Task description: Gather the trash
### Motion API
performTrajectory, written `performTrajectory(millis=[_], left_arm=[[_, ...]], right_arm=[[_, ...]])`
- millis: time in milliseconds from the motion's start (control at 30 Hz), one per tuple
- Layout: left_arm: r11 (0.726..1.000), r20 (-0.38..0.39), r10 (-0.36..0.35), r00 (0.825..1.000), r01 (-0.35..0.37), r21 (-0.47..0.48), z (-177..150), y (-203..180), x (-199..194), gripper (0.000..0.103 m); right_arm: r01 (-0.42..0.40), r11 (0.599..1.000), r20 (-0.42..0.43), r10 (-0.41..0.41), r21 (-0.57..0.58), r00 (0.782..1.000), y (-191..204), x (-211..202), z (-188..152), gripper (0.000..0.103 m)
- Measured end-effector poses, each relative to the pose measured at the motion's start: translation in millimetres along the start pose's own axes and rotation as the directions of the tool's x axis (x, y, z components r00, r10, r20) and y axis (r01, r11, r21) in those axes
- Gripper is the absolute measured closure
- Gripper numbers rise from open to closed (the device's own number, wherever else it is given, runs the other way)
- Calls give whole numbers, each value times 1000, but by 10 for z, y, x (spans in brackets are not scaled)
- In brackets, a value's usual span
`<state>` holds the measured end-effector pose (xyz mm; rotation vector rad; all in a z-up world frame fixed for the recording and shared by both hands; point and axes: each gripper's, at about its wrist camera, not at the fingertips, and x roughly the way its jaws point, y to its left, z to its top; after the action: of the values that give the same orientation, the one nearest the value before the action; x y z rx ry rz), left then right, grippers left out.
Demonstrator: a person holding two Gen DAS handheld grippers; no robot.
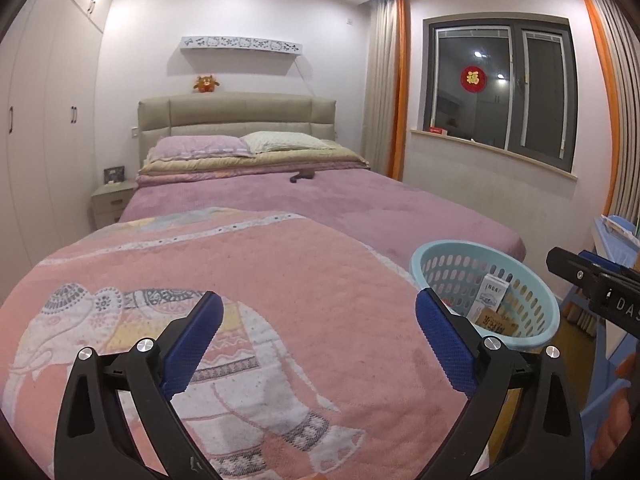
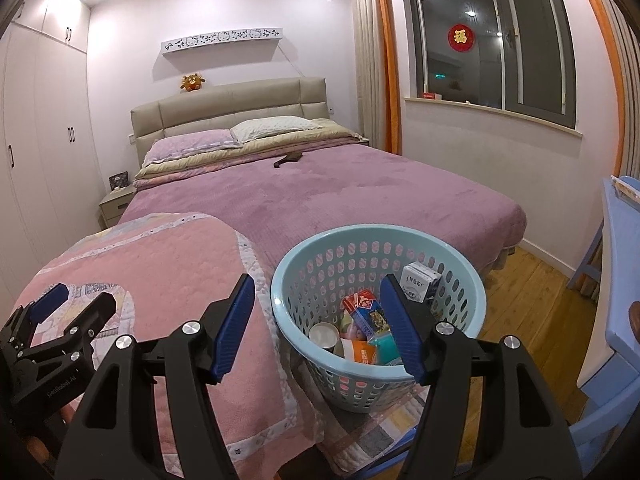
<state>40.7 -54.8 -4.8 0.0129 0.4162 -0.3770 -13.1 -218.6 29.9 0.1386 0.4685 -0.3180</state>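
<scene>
The left claw point(image 1: 316, 312) hangs over the pink quilt point(image 1: 240, 280) at the foot of the bed, its blue pads point(image 1: 192, 344) wide apart with nothing between them. The right claw point(image 2: 318, 300) also stands wide apart and empty, over the near rim of the basket point(image 2: 304, 280); its right pad point(image 2: 404, 328) reaches over the basket's inside. In the right wrist view the left claw shows at the lower left edge over the quilt, and in the left wrist view the right claw's black tip shows at the right edge, beyond the basket.

The light blue basket sits just beside the quilt's right edge, on a patchwork cloth point(image 2: 360, 436). The trash lies inside it: a white carton point(image 2: 420, 282) leaning on the far right wall, a red and blue packet point(image 2: 364, 308), a white cup point(image 2: 323, 336), an orange and white wrapper point(image 2: 360, 354) and a teal piece point(image 2: 386, 344).

Farther off, a small dark thing point(image 2: 288, 159) lies on the purple bedspread point(image 2: 360, 192) just short of the pillows point(image 2: 240, 132). A blue desk point(image 2: 620, 260) stands at the right, above the wooden floor point(image 2: 528, 284).
</scene>
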Motion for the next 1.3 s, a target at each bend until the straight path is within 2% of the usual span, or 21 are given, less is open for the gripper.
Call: performTrajectory(millis=[1300], left_arm=[[1000, -32, 15, 999, -15, -3, 11, 49, 46, 7]], right_arm=[[-8, 1000, -16, 8, -2, 1000, 16, 71, -47, 38]])
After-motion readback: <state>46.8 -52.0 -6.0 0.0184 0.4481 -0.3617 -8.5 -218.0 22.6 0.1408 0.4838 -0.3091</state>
